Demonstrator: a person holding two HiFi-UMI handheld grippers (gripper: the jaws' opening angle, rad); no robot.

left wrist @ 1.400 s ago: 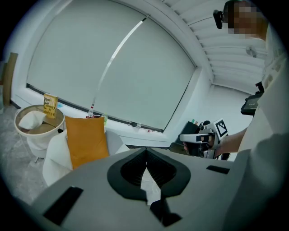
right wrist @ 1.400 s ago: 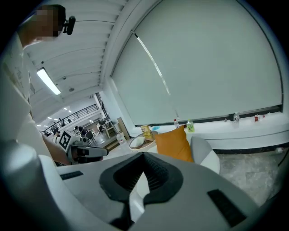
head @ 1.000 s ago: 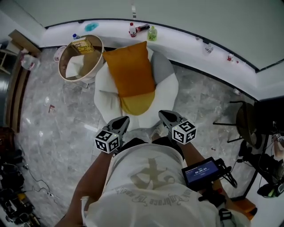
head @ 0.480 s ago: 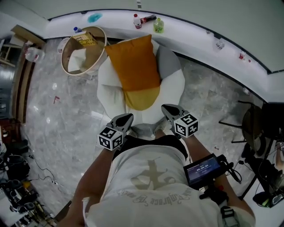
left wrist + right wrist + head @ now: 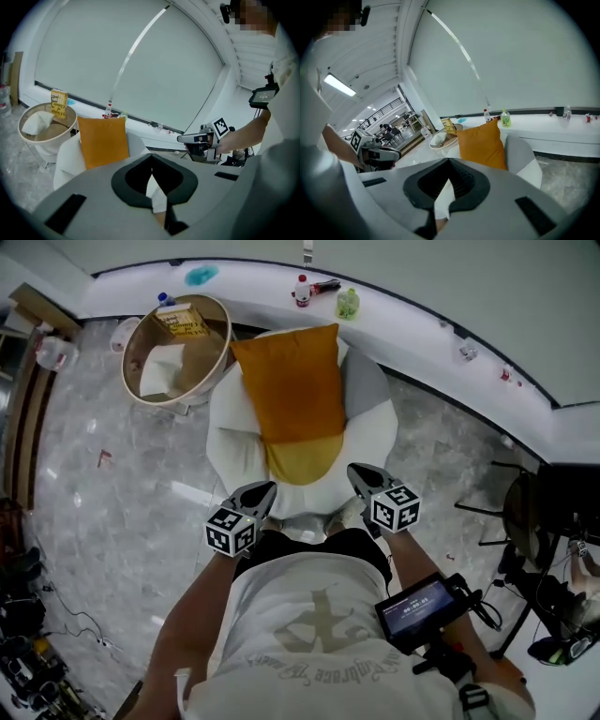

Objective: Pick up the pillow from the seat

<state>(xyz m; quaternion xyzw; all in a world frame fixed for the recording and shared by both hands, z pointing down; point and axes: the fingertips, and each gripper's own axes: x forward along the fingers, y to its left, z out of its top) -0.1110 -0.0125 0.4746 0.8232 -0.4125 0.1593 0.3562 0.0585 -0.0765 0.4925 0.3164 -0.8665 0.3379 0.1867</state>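
Left gripper view: the left gripper (image 5: 151, 158) has its dark pads pressed together along one seam, and nothing is caught in them. A pale sliver shows through the slot behind the pads, and I cannot tell what it is.
Right gripper view: the right gripper (image 5: 449, 162) is closed and empty in the same way, with a similar pale sliver behind its pads.
Hidden or unclear: each gripper's grey body fills the lower half of its own view and cuts off the armchair's (image 5: 230, 423) seat. In the head view the person's torso covers the chair's front edge, and the hands are mostly lost behind the marker cubes. A paler yellow patch lies just below the pillow (image 5: 291, 381) at frame centre; whether it is the pillow's lower part or another cushion is unclear.
Hand pose: in the head view the left gripper (image 5: 265, 489) and right gripper (image 5: 358, 470) sit side by side at frame centre. Their noses angle down toward the chair, and the forearms run back to the lower frame. Both are apart from the pillow.
Pillow: it is orange and stands upright against the chair back, at upper centre of the head view.
Surroundings: a round basket (image 5: 206, 352) holding a yellow box (image 5: 185, 322) sits at upper left, beside the chair. Bottles (image 5: 302, 292) stand on the white ledge (image 5: 412, 334) along the top, and a small screen (image 5: 412, 606) sits at lower right.
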